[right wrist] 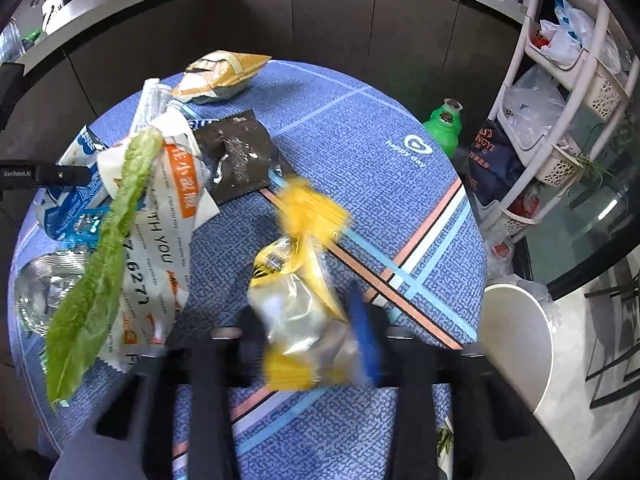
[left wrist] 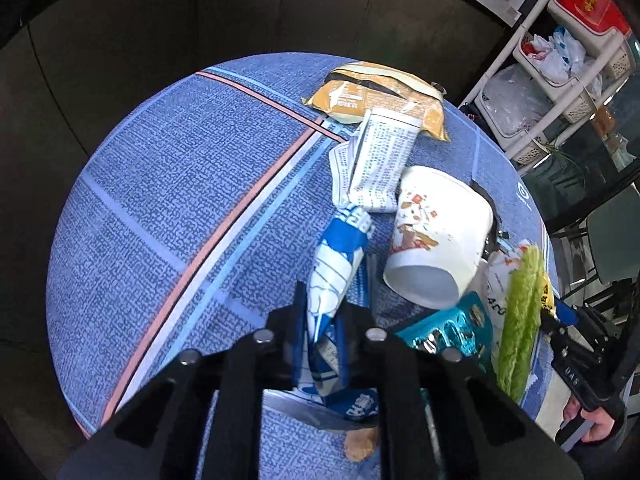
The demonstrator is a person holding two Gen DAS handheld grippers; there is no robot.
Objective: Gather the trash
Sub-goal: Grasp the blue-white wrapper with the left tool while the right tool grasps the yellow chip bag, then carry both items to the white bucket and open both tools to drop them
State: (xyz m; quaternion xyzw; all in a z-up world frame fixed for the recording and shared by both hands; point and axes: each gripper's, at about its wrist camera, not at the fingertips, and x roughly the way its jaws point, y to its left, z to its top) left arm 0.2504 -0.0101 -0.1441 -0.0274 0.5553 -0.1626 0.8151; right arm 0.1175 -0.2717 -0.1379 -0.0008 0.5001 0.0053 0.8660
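Crinkly blue-and-white plastic wrapper (left wrist: 334, 280) sits pinched in the left tongs (left wrist: 320, 334); a yellow-and-clear wrapper (right wrist: 298, 276) is clamped in the right tongs (right wrist: 308, 320). Both seem light and slippery, best gripped mid-fold.
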